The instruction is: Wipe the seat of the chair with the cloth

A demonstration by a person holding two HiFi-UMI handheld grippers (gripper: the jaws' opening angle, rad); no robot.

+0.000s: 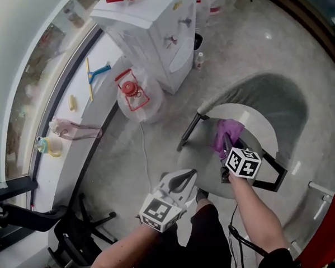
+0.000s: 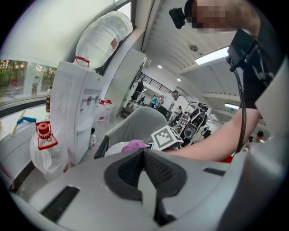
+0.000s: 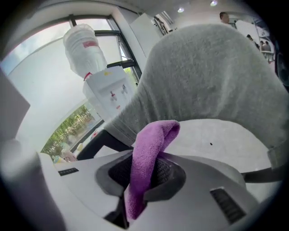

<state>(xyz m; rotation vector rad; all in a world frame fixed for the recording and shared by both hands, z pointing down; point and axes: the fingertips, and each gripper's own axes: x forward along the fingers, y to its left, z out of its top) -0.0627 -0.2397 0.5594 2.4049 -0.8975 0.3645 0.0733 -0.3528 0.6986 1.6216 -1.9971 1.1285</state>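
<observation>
Between the jaws of the right gripper (image 3: 142,177) sits one purple cloth (image 3: 151,143). The jaws are clamped on its lower part. Its free fold rises past the tips and curls over toward the chair. In the head view this gripper (image 1: 227,146) reaches over the near edge of the pale seat (image 1: 255,125), and the cloth (image 1: 227,132) is bunched at its tip above that seat. Whether the fabric actually touches the seat I cannot tell.

The left gripper (image 2: 143,172) has its jaws pressed together with nothing between them. Seen from above, it (image 1: 182,181) is held over the floor (image 1: 129,160) just off the chair's near side, apart from the cloth.

There is one chair (image 1: 273,92), with a grey upholstered backrest (image 3: 212,72) curving round the single seat (image 3: 221,135) and dark legs beneath. Further off by the window stands one white water dispenser (image 1: 161,31) with an upturned bottle (image 3: 83,45) on top. Beside it, one clear plastic bag (image 1: 136,96) holds something red.
</observation>
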